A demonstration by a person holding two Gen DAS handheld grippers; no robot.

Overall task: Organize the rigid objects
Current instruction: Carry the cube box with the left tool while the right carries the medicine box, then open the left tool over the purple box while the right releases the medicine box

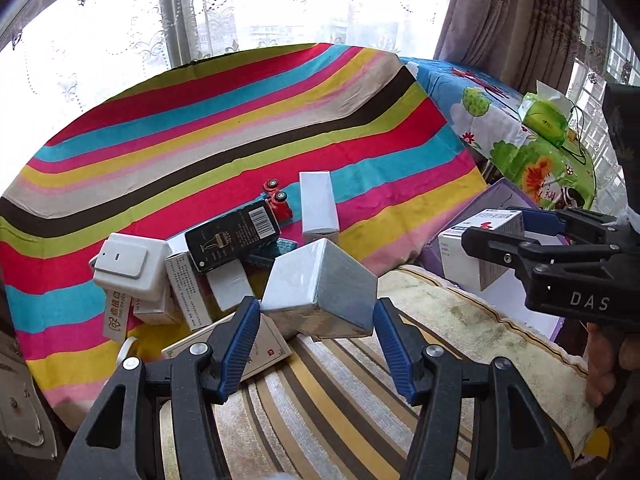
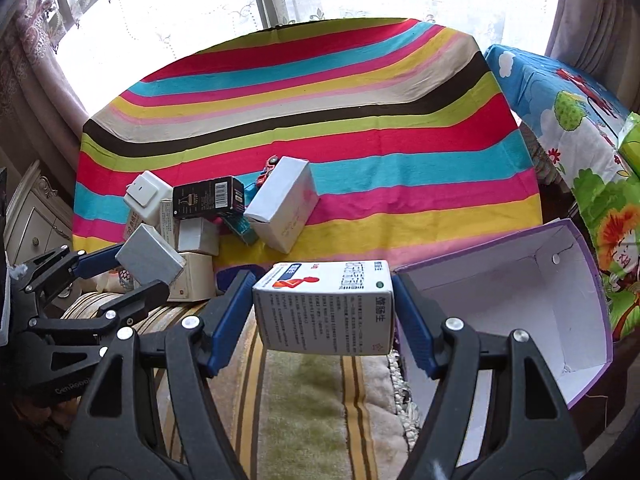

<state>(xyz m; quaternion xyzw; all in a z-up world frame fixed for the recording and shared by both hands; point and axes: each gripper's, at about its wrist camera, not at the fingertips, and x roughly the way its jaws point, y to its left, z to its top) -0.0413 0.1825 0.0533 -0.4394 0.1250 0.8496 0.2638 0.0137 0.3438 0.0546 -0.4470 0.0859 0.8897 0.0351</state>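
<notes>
The white medicine box [image 2: 324,308] hangs clamped between the blue pads of the right gripper [image 2: 324,312], low in the middle of the right wrist view, with the open purple-edged bin [image 2: 520,304] just to its right and lying tipped so that its white inside faces the camera. The box's long axis runs across the frame from pad to pad, its printed top face with the red figure turned upward and its text panel facing the lens; the pads press on its two short ends. In the left wrist view the left gripper [image 1: 318,316] is likewise closed on a plain grey-white box [image 1: 320,288], held corner-on and tilted, its long axis slanting from lower left to upper right. The step in hand looks like carrying both boxes to the bin. To do it well, I judge the right box should go first, swung rightward over the bin's near wall and turned so that its long side lies along the bin's length, then let go low rather than dropped. The left box should wait clear, since both grippers are close together. Behind them the remaining pile [image 2: 192,216] of boxes sits at middle left on the striped cloth [image 2: 320,92].
</notes>
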